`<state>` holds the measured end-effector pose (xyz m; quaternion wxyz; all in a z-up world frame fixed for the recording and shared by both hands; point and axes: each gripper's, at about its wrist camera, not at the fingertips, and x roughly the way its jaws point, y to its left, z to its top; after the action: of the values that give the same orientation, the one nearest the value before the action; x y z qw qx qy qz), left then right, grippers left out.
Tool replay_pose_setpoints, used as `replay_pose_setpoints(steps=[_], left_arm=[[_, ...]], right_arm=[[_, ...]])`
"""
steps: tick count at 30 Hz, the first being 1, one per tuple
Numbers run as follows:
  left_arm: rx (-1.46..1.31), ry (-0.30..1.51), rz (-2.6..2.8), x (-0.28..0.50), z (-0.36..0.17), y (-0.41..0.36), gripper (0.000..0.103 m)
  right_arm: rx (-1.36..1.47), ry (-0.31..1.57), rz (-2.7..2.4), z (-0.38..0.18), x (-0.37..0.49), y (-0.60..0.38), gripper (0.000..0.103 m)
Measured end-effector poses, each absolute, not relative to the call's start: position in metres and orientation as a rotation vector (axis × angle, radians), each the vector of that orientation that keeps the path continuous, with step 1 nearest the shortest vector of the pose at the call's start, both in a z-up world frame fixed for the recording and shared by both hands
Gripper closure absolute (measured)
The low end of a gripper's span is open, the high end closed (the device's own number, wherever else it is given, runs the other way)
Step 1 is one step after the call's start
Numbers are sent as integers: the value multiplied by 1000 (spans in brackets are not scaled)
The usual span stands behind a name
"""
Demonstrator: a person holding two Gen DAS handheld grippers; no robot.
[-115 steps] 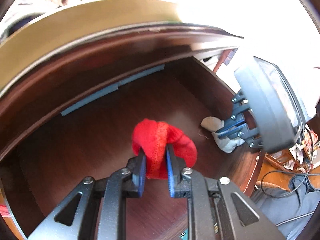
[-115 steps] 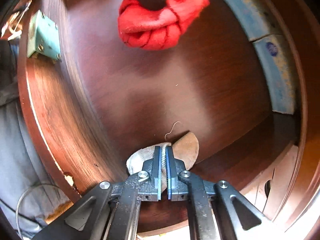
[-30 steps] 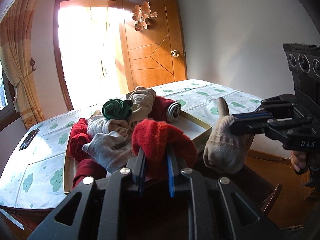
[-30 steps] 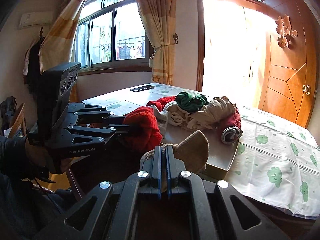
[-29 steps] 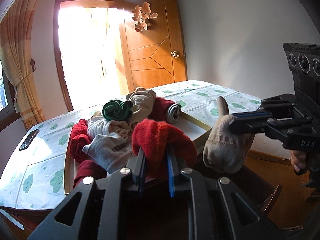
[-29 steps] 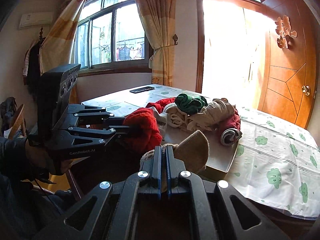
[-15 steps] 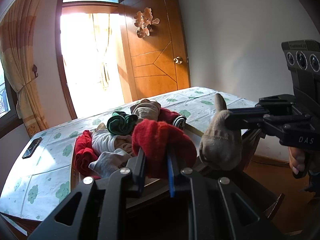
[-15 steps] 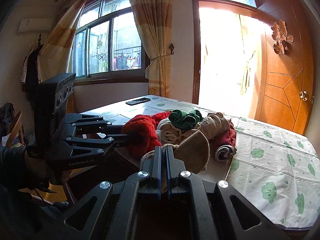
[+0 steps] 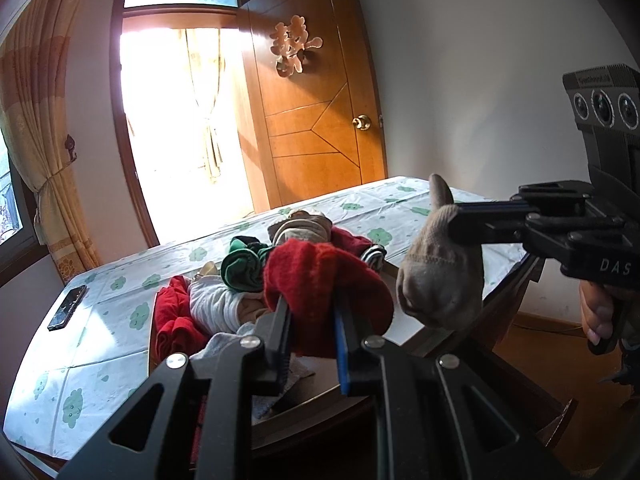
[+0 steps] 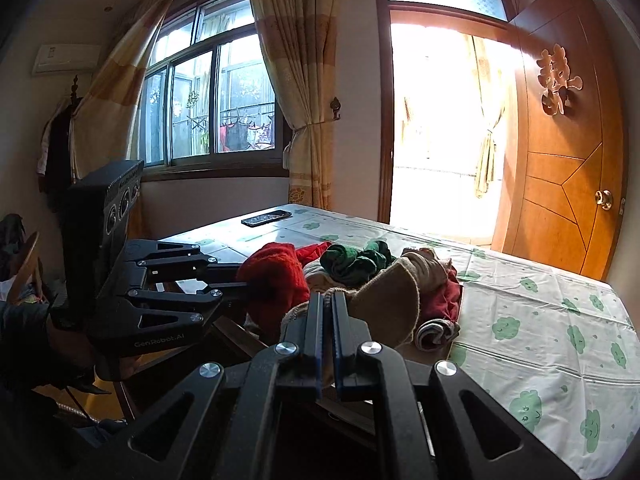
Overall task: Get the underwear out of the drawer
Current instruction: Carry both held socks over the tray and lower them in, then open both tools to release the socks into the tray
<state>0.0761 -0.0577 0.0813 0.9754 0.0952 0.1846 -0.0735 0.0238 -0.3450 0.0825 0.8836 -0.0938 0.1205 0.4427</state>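
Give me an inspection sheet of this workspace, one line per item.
Surface: table under a cloud-print cloth.
Job's things: red garment and beige garment, both lifted; pile of clothes in a shallow tray.
Clutter: phone on the table.
Grippers: left gripper shut on the red garment; right gripper shut on the beige garment.
Cables: nothing seen.
Surroundings: wooden door, window, curtains.
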Motion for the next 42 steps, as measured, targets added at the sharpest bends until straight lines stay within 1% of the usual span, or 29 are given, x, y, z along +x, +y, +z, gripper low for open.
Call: replay_pose_setpoints(steps=[12,23,32,35,36,39,40,42], left_arm=[[213,432,-134,120,79,-57,87],[202,530,-130,158,59,-58,87],[213,587,-123,172,40,-63,87],[214,607,-121,176,34,-64,86],[214,611,-120,176,33,-64,83],[219,623,-122,176,29,-64,83],[220,626,-120,176,28,-64,80],[218,624,-116,176,28,-64,80]], right_arm=[[-191,317,892,78,62,-334,98],[-178,408,862,60,102,-321,98],[-154,483,848,41,124,-319,98],[-163,506,840,35,128,-317,98],[-163,513,837,33,129,-316,98],[-156,527,832,28,132,-315,98],[-153,532,831,26,133,-315,98],[-151,540,826,24,135,-314,97]])
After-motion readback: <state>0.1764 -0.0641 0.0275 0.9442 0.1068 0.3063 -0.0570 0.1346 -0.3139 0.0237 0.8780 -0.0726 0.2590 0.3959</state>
